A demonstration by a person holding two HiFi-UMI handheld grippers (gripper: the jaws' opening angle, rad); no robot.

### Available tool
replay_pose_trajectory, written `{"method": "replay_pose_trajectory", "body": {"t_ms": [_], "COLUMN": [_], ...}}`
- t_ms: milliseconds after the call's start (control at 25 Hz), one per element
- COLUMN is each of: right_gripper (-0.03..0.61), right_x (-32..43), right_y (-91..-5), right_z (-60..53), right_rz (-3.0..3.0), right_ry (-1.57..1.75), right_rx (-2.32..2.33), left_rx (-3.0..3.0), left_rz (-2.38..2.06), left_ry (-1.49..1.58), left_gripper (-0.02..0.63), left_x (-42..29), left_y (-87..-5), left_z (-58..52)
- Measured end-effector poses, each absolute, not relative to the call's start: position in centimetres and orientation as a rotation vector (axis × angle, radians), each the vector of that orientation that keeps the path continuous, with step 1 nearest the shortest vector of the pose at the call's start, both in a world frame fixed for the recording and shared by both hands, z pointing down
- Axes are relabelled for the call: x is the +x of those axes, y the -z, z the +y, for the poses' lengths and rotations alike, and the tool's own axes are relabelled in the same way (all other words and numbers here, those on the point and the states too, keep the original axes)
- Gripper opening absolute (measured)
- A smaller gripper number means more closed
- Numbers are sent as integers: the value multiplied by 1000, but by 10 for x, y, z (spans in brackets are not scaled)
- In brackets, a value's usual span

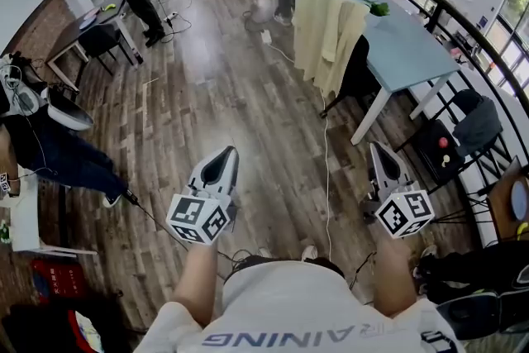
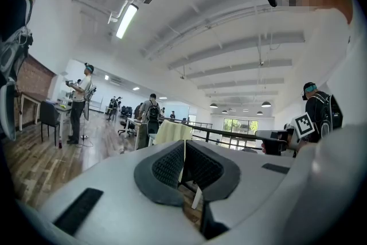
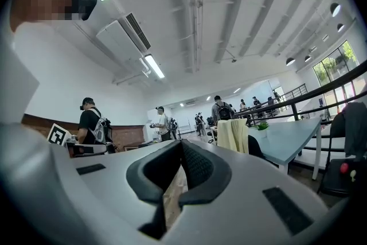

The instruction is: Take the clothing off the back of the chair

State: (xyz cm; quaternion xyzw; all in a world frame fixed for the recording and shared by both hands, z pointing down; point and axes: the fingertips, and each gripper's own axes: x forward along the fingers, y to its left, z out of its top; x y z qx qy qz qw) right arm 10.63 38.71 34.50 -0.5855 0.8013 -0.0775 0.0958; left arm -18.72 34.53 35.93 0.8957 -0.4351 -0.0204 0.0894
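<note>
Right, the left hand-held gripper and the right hand-held gripper were both pressed together, empty, well apart from the pale yellow cloth garment draped over the black chair by the light blue table.

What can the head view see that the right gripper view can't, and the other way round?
Only the head view: the wearer's forearms and the white cable running over the floor. Only the right gripper view: the ceiling with its strip lights. Both: the pale yellow clothing draped over the chair back, beside the blue table with a green plant.
</note>
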Motion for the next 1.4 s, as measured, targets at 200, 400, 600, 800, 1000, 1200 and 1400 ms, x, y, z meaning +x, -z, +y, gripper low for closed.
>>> {"method": "replay_pose_trajectory", "body": {"t_ms": [200, 400, 600, 800, 1000, 1200, 1400], "right_gripper": [22, 23, 21, 23, 22, 23, 21], "right_x": [85, 50, 33, 27, 24, 36, 65], "right_y": [-349, -359, -371, -375, -381, -379, -379], "right_z": [378, 379, 372, 345, 300, 238, 173], "right_rz": [2363, 2386, 2398, 2414, 2445, 2479, 2488], "right_ry": [284, 299, 342, 362, 370, 372, 374], "right_rx": [-1743, -1755, -1775, -1757, -1707, -1657, -1647], "left_rx": [2648, 2625, 2594, 2575, 2556, 2542, 2542], "left_rz": [-1291, -1288, -1268, -1289, -1329, -1408, -1411], "left_ry": [63, 65, 58, 57, 45, 52, 19], "left_gripper": [40, 40, 40, 40, 41, 40, 41], "left_x": [-212, -245, -262, -270, -273, -266, -235], "left_y": [-362, -374, -387, -394, -399, -391, -390], "left_z": [342, 343, 336, 315, 283, 232, 174]}}
